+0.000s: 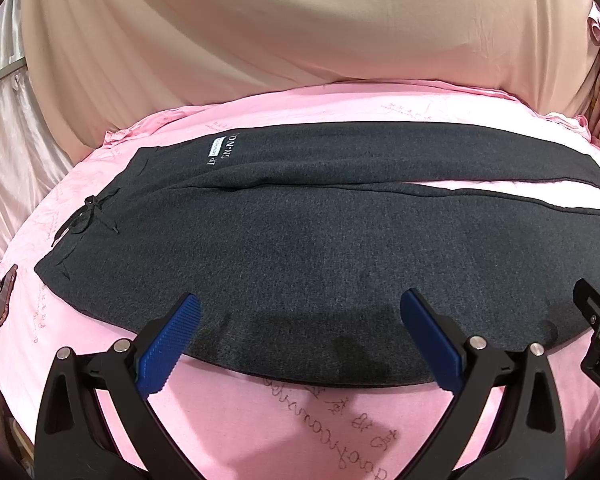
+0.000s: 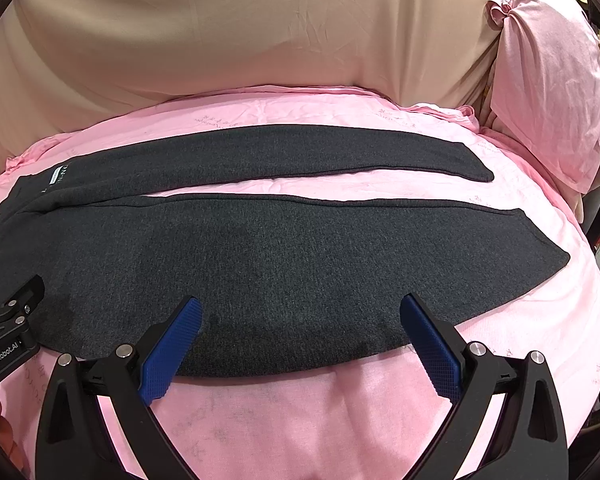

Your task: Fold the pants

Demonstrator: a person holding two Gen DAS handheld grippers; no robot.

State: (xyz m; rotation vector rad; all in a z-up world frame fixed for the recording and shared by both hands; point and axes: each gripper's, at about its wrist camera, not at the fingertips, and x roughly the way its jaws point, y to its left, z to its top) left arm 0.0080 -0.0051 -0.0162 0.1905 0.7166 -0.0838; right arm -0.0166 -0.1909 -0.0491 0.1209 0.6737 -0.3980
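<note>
The pants [image 1: 300,240] lie flat on the pink bed [image 1: 260,420], waistband to the left, both legs running right. The far leg [image 2: 300,152] and near leg [image 2: 300,256] are parted by a narrow wedge of sheet that widens toward the cuffs. A drawstring bow [image 1: 88,216] sits at the waist, and a white label [image 1: 220,148] marks the far hip.

The left gripper [image 1: 300,320] hangs over the near edge of the pants toward the waist end. The right gripper [image 2: 300,320] hangs over the same edge, further toward the cuff. Both sets of fingers are spread wide and hold nothing. The blue pads [image 1: 168,348] straddle the hem line.

Judged step: take the near leg by its outer edge and lay it over the far leg.

Procedure:
- Lower each gripper until the lower finger slides under the edge and the upper finger rests on the cloth.
- Clamp both layers of the leg, not the sheet beneath. The sheet is soft and may bunch into the grasp.
- Lift both grippers together and level, so the leg does not sag between them.
- Carry the edge away from the person and match it to the far leg's outer edge.
- Align the cuffs before release.

Risk: the knit is thick and limp, so an uneven lift will skew the fold.
</note>
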